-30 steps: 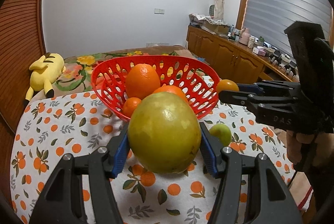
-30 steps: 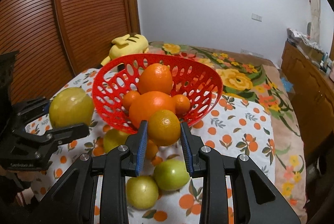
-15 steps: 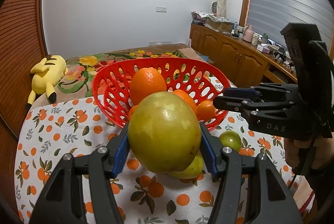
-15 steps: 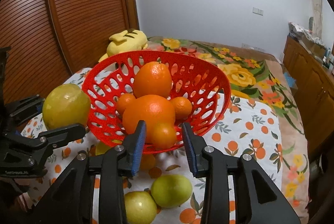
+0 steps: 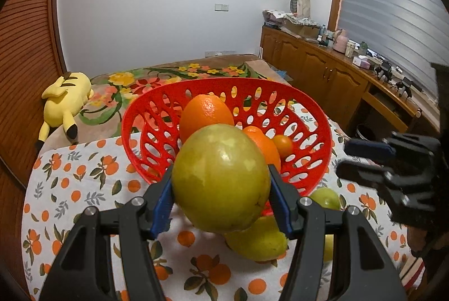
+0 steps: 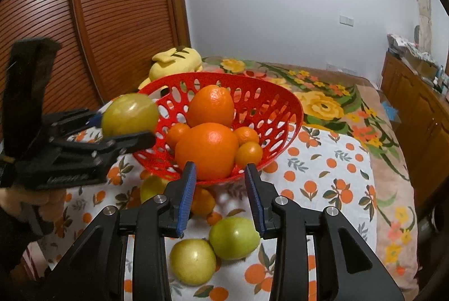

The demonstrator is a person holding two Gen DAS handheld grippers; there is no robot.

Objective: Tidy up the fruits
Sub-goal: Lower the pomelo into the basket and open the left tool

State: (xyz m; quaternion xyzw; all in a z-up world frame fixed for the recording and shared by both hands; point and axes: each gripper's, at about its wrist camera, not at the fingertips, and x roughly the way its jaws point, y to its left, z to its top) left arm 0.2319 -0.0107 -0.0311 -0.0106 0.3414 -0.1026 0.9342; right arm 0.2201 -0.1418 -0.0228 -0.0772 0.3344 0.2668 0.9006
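A red perforated basket [image 6: 224, 75] [image 5: 224, 82] stands on the orange-print cloth. It holds two big oranges [image 6: 207, 149] and several small ones, among them one at the near right [image 6: 248, 153]. My left gripper [image 5: 220, 188] [image 6: 126, 128] is shut on a large yellow-green fruit [image 5: 221, 177] [image 6: 129, 114], held at the basket's left rim. Just in front of the basket, my right gripper [image 6: 221, 171] [image 5: 343, 157] is open with nothing between its blue pads. Two green apples [image 6: 233, 237] lie on the cloth below it.
More loose fruit lies by the basket's foot: a yellow-green one [image 5: 258, 242] and a small orange [image 6: 202, 201]. A yellow plush toy [image 5: 64, 104] lies on the floral bedspread behind. A wooden cabinet [image 5: 322, 70] runs along the right wall and slatted wooden doors [image 6: 112, 20] along the left.
My right gripper let go of the small orange, which now sits in the basket, and its jaws stand apart. The left gripper carried the large fruit closer to the basket's rim.
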